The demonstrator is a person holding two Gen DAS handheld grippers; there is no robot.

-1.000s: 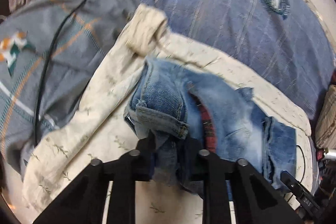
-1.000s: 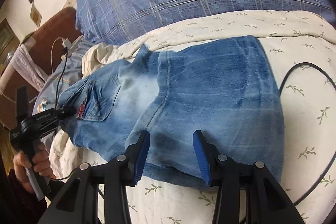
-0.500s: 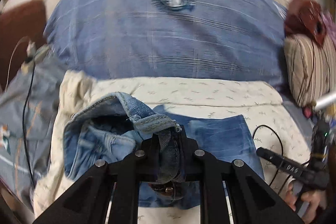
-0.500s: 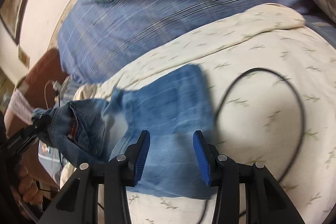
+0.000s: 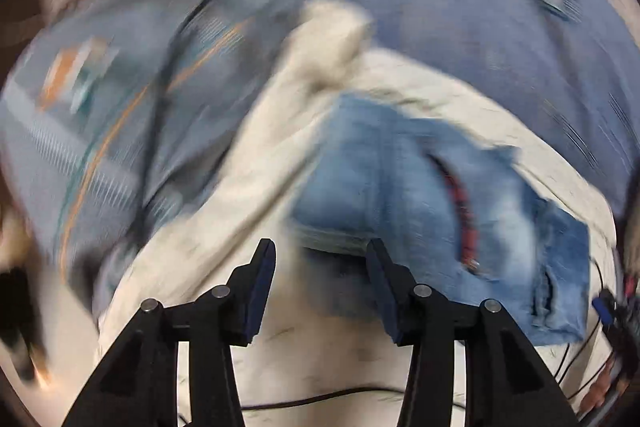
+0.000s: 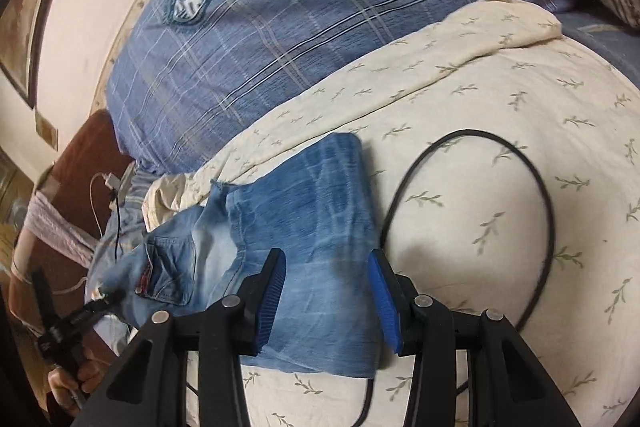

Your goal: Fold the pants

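Note:
The blue jeans [image 6: 312, 195] lie folded on the cream leaf-print sheet [image 6: 520, 147], waist end to the left with its pocket and red lining showing. My right gripper [image 6: 325, 259] hovers open over the folded leg end, pads clear of the cloth. In the blurred left wrist view my left gripper [image 5: 320, 247] has its jaws opening. The waistband edge of the jeans [image 5: 420, 195] lies just past its fingertips and neither pad presses on it. The right wrist view shows the left gripper [image 6: 108, 297] at the waist end, held by a hand [image 6: 76, 375].
A black cable [image 6: 540, 187] loops over the sheet right of the jeans. A blue plaid pillow [image 6: 320, 7] fills the back. Grey plaid bedding [image 5: 100, 147] with a thin cord lies to the left. A bunched corner of sheet [image 5: 328, 43] sits beyond the waist.
My left gripper held the waistband shut and lifted it; it has now let go and the waist lies flat on the sheet. The right gripper stayed open above the leg end.

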